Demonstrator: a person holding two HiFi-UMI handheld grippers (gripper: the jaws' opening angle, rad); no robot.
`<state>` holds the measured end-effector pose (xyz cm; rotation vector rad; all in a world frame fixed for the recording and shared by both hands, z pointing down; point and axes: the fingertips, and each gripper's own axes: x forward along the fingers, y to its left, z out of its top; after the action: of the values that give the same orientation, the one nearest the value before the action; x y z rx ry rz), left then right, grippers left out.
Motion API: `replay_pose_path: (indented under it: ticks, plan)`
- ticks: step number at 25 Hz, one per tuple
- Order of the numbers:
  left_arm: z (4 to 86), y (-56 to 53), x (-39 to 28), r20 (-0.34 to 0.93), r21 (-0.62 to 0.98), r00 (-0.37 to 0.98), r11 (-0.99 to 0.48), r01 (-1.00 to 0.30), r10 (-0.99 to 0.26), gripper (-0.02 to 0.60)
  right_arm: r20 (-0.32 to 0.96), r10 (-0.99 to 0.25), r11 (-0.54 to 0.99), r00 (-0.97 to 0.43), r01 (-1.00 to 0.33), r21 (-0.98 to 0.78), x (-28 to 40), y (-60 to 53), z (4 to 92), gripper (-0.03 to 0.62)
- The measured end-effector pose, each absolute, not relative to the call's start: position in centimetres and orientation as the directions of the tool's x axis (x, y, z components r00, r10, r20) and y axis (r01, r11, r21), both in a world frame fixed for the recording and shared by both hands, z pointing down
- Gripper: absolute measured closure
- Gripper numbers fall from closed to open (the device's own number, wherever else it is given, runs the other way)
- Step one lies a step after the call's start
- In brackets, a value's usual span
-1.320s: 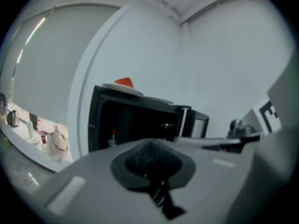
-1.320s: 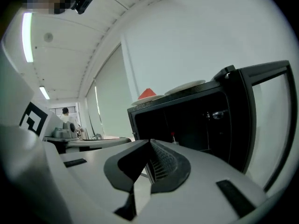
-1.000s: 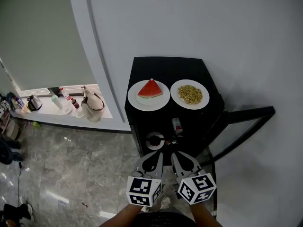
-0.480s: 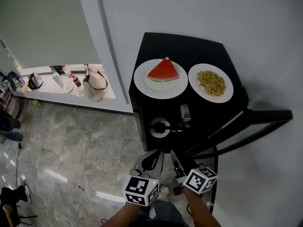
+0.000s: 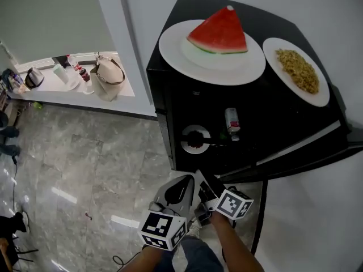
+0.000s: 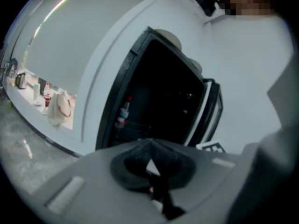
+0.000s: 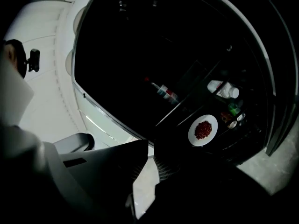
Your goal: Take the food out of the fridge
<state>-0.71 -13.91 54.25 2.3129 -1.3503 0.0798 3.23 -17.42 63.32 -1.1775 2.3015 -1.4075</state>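
Observation:
A black mini fridge (image 5: 272, 112) stands with its door (image 5: 306, 149) swung open to the right. On its top sit a white plate with a watermelon wedge (image 5: 220, 32) and a plate of yellowish grains (image 5: 299, 69). Inside, a small white plate of dark red food (image 5: 194, 139) (image 7: 203, 129) rests on a shelf, with a bottle (image 5: 231, 120) (image 7: 163, 91) (image 6: 124, 113) near it. Both grippers hang low in front of the opening, side by side. My left gripper (image 5: 186, 180) (image 6: 148, 141) is shut and empty. The right gripper (image 5: 203, 180) (image 7: 149, 150), rolled sideways, is shut on nothing.
Small containers (image 7: 225, 91) sit in the door rack. Left of the fridge, a low white ledge (image 5: 122, 92) carries a beige handbag (image 5: 106, 75), a kettle (image 5: 32, 77) and bottles. Grey marble floor (image 5: 85, 169) spreads below, with a white wall behind the fridge.
Both grippers have sunk lower before the open fridge, and the right one has rolled. The head view has come closer, so the fridge top and plates fill more of the picture.

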Motion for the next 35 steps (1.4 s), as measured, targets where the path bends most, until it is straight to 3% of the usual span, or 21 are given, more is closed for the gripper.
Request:
replay_pose_path:
  ticks: [5,10,16,24,30,35]
  plan:
    - [58.4,-14.6,-0.6,0.251,0.352,0.522,-0.425,-0.834,-0.815,0.597,0.22,-0.727,0.172,-0.65,-0.483,-0.859,3.8,-19.5,70.2,0.524]
    - [63.2,-15.4,-0.3,0.251,0.341,0.533,-0.441,-0.83,-0.808,0.597,0.211,-0.755,0.099,-0.621,-0.426,-0.899,4.5,-22.4,76.6,0.503]
    - [66.9,-16.4,1.0,0.235,0.308,0.577,-0.504,-0.807,-0.782,0.597,0.197,-0.796,-0.032,-0.573,-0.285,-0.958,5.0,-25.8,82.9,0.465]
    - [69.5,-17.3,0.1,0.232,0.29,0.566,-0.499,-0.816,-0.791,0.597,0.173,-0.821,-0.099,-0.543,-0.163,-0.982,4.7,-28.4,85.6,0.472]
    - [69.9,-17.4,-1.1,0.235,0.292,0.547,-0.478,-0.828,-0.804,0.597,0.181,-0.835,-0.144,-0.52,-0.112,-0.983,4.2,-29.6,86.0,0.566]
    - [70.0,-17.0,-1.6,0.242,0.306,0.542,-0.467,-0.83,-0.804,0.597,0.183,-0.842,-0.171,-0.508,-0.071,-0.983,4.4,-29.3,86.2,0.583]
